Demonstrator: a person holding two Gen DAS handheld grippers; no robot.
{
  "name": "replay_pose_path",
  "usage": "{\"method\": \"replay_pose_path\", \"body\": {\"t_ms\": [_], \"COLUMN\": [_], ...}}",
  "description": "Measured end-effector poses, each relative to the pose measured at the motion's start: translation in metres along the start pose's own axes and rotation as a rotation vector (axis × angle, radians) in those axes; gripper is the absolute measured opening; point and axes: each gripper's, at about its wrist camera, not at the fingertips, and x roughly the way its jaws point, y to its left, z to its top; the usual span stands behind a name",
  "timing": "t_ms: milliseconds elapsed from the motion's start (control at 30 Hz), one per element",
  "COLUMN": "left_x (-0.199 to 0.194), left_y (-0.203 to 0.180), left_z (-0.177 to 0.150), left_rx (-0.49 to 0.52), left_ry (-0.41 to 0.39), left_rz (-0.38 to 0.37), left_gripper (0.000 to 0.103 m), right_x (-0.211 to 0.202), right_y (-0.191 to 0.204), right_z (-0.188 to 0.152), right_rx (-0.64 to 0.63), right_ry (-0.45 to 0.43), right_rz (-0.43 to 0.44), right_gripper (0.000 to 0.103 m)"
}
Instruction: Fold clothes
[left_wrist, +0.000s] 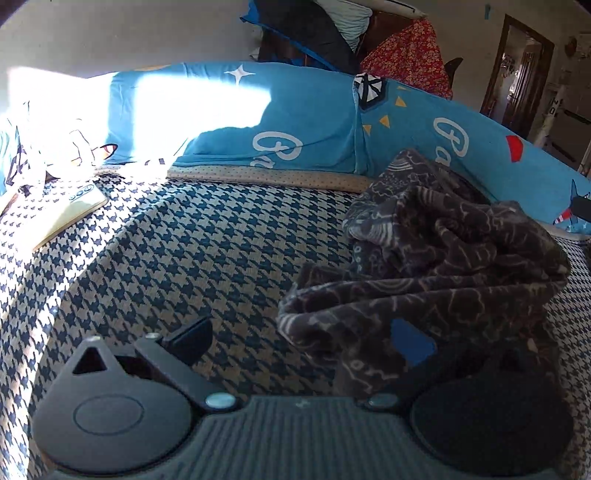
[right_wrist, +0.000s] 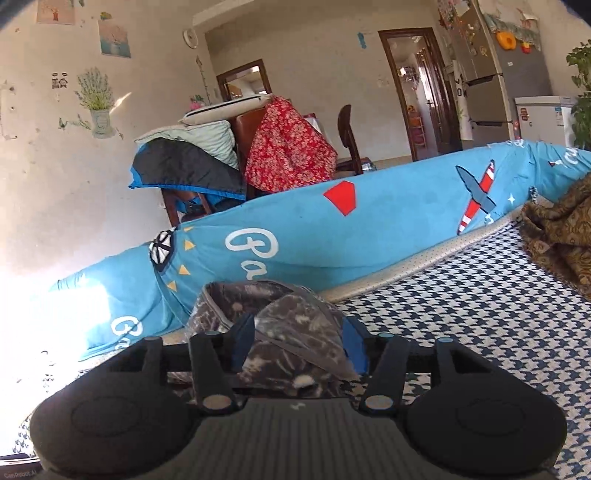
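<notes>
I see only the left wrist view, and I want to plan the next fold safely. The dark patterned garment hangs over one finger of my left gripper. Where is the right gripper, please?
Observer: The right gripper has a bunch of dark patterned garment, seemingly the same one, between its two fingers. I cannot tell whether the pads press on it.
Operator: Is any other clothing on the bed?
Observer: Yes. A brown-gold patterned cloth lies crumpled on the houndstooth cover, off to the right, near the blue bolster.

Left gripper (left_wrist: 299, 343) and right gripper (right_wrist: 299, 345), jaws apart
</notes>
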Motion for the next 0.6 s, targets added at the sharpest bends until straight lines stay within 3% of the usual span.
{"method": "replay_pose_path", "body": {"t_ms": [67, 133, 333, 433, 500, 567, 600], "left_x": [0.011, 0.015, 0.026, 0.032, 0.036, 0.039, 0.039], "left_y": [-0.009, -0.017, -0.028, -0.027, -0.028, -0.028, -0.03], "left_z": [-0.005, -0.009, -0.019, -0.024, -0.026, -0.028, -0.029], "left_rx": [0.029, 0.062, 0.109, 0.096, 0.092, 0.09, 0.095], "left_ry": [0.035, 0.057, 0.129, 0.169, 0.183, 0.195, 0.196], "left_rz": [-0.034, -0.063, -0.106, -0.102, -0.091, -0.081, -0.077], "left_gripper": [0.103, 0.103, 0.103, 0.103, 0.103, 0.103, 0.103], "right_x": [0.009, 0.023, 0.065, 0.079, 0.085, 0.089, 0.089], "right_y": [0.013, 0.026, 0.051, 0.063, 0.07, 0.075, 0.077], "right_z": [-0.001, -0.007, -0.027, -0.038, -0.045, -0.051, -0.053], "right_rx": [-0.033, -0.074, -0.097, -0.127, -0.171, -0.2, -0.204], "right_ry": [0.003, 0.02, 0.131, 0.167, 0.179, 0.189, 0.189], "right_rz": [0.036, 0.049, 0.075, 0.036, -0.006, -0.007, -0.002], "right_gripper": [0.079, 0.084, 0.09, 0.09, 0.079, 0.048, 0.041]}}
